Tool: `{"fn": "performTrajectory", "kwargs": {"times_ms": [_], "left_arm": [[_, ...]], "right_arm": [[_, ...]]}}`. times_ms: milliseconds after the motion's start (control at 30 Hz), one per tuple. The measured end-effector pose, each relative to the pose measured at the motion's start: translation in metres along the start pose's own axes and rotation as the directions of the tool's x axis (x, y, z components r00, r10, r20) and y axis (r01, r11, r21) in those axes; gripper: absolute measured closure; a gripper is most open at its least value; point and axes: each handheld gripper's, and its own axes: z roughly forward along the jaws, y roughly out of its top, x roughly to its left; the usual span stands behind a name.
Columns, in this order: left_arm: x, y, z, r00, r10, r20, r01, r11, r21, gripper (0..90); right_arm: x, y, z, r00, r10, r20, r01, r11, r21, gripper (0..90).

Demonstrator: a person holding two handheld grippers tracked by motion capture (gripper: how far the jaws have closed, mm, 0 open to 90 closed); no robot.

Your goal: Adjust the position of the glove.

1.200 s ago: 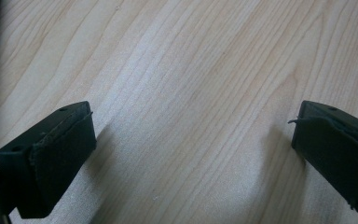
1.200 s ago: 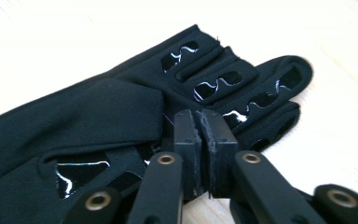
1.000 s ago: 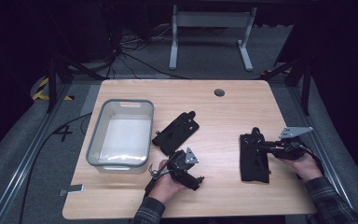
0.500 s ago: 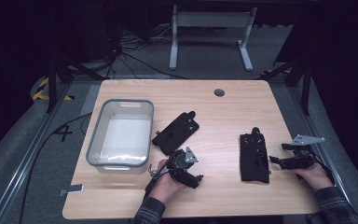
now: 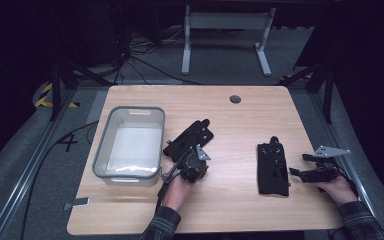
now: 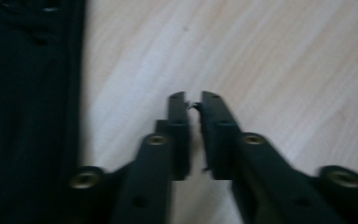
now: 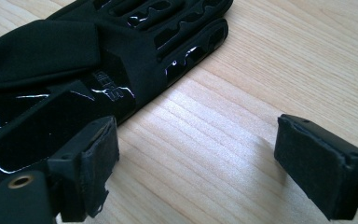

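The left gripper [image 5: 192, 167], jaws just closed on nothing, sits beside the centre glove [image 5: 190, 137]; the right gripper [image 5: 300, 173] gapes near the right-hand glove [image 5: 272, 167]. Empty pinches risk nudging gloves away.

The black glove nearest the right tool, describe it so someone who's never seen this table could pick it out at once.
Start at the wooden table and go to its right half, away from the clear plastic bin at the left. There the black glove lies flat and straight, fingers pointing to the far edge, just left of the open right tool. The other glove lies slanted beside the bin.
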Motion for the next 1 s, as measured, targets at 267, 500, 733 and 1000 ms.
{"fn": "performTrajectory", "kwargs": {"times_ms": [267, 500, 733, 1000], "left_arm": [[0.017, 0.025, 0.002, 0.9936, -0.068, -0.090, 0.066, 0.9976, -0.021, 89.8], [0.035, 0.036, 0.013, 0.9821, -0.107, -0.155, 0.107, 0.9943, -0.008, 89.8], [0.049, 0.034, 0.030, 0.9697, -0.139, -0.201, 0.147, 0.9888, 0.026, 89.8], [0.049, 0.031, 0.036, 0.9744, -0.141, -0.175, 0.152, 0.9869, 0.052, 89.9]], "right_arm": [[0.000, 0.000, 0.000, 1.0000, -0.001, -0.001, 0.001, 1.0000, 0.000, 14.0], [0.000, 0.000, 0.000, 1.0000, -0.001, -0.004, 0.001, 1.0000, 0.001, 13.8], [0.000, 0.000, 0.000, 1.0000, -0.003, -0.006, 0.003, 1.0000, 0.003, 13.4], [0.000, 0.000, 0.000, 1.0000, -0.003, -0.006, 0.003, 1.0000, 0.003, 13.4]]}}
